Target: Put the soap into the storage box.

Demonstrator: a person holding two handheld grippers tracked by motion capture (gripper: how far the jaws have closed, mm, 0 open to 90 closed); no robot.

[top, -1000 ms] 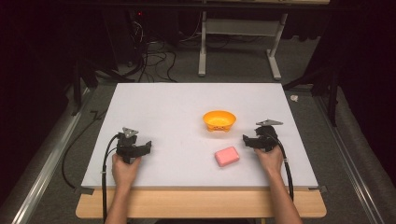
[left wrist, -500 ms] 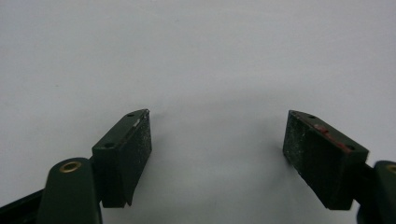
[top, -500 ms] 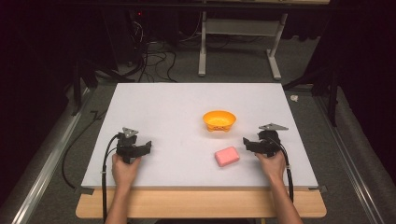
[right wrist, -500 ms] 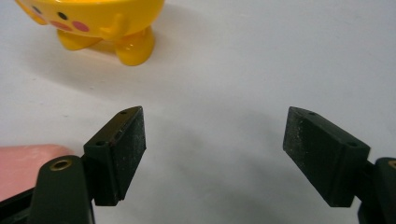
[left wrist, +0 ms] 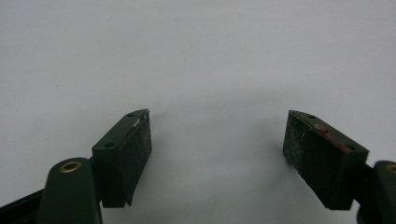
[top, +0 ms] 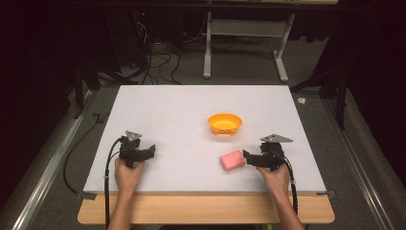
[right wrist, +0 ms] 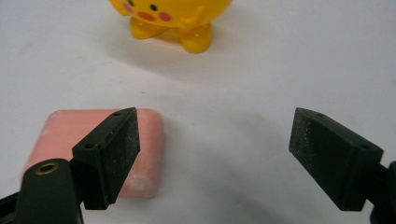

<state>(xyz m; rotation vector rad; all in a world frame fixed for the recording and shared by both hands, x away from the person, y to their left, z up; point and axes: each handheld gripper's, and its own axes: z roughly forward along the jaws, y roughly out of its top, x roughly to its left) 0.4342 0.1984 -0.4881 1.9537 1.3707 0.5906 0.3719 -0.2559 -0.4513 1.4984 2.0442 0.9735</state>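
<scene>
At the lower frame, 2 grippers: the left gripper (top: pixel 148 152) spread wide over bare table (top: pixel 191 105); the right gripper (top: pixel 247 156), its jaws just opened, empty, beside 1 pink sponge (top: pixel 232 160). Farther up, at centre, 1 yellow bowl (top: pixel 224 123).

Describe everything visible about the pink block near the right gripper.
The pink block is a flat, rectangular slab with rounded corners and a matte, sponge-like or soap-like surface, paler at one corner. It lies flat on the white table, in front of the orange bowl and apart from it. The right gripper, jaws open, sits just beside it; in the right gripper view the block lies behind one jaw, not between them, and contact cannot be told.
</scene>
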